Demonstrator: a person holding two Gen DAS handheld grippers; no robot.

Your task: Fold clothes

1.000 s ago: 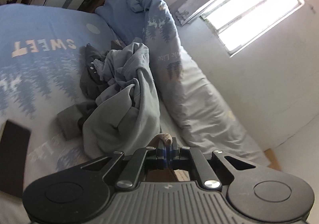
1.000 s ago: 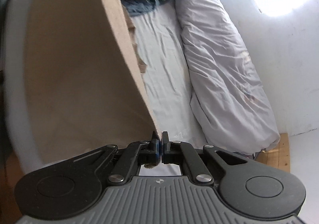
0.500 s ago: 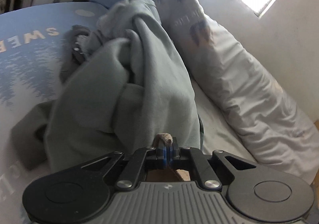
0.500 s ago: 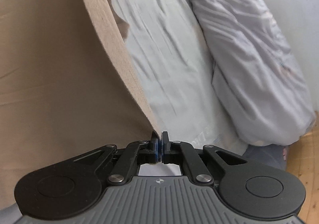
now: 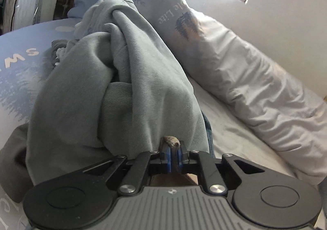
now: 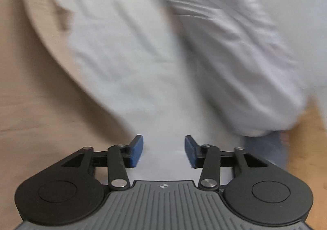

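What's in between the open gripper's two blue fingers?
Nothing. In the right wrist view the right gripper is open, and between its fingers only the blurred white sheet beyond shows. The tan cloth lies off to the side.

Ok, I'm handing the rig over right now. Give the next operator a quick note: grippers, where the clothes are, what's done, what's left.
Left gripper: shut on a pinch of the tan garment.
Right gripper: open, holding nothing; that view is motion-blurred.
Tan garment: lies at the left of the right wrist view, on the pale sheet.
Grey garment: unfolded heap on the bed in front of the left gripper, against the rolled duvet.
Done: no finished fold can be seen.
Left: probably regrip the tan garment with the right gripper and fold it, then the grey heap.
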